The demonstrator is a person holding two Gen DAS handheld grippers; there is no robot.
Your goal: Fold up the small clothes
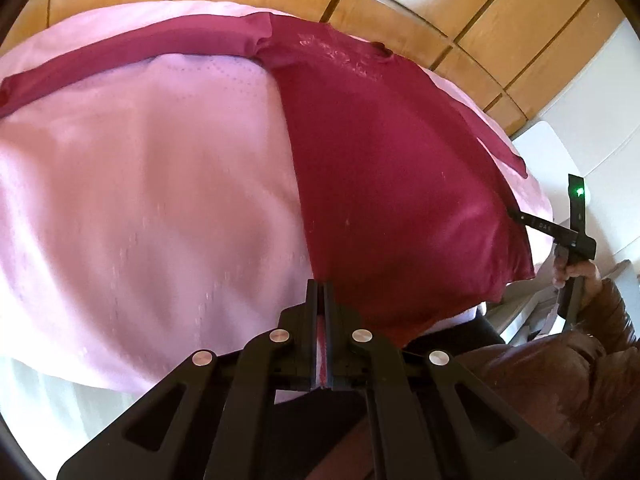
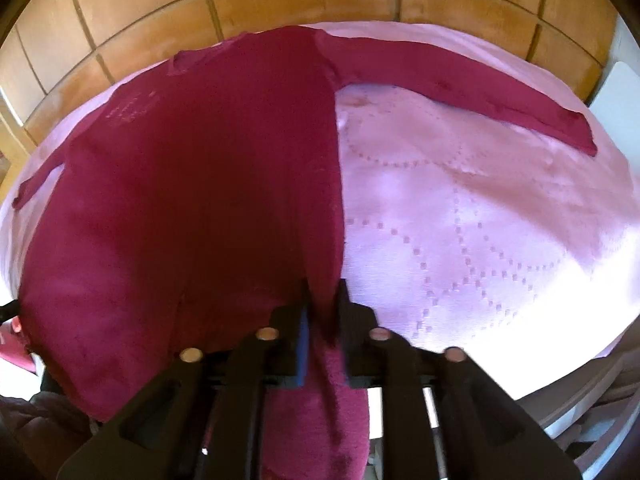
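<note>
Across the pink bedspread (image 2: pixel 500 208), the maroon long-sleeved top (image 2: pixel 192 184) lies flat, collar away, long axis straight ahead, its near hem pinched at one corner by the closed left claw (image 1: pixel 320 300) and at the other between the narrowly parted right claw (image 2: pixel 324 308).

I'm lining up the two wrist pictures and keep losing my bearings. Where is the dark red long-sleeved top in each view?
Left wrist: the dark red top fills the centre-right, its lower-left corner in the left gripper, one sleeve running along the top left.
Right wrist: the top fills the left and centre, one sleeve stretching right, its hem between the right gripper fingers.
Shared landmark: the pink bedspread.
</note>
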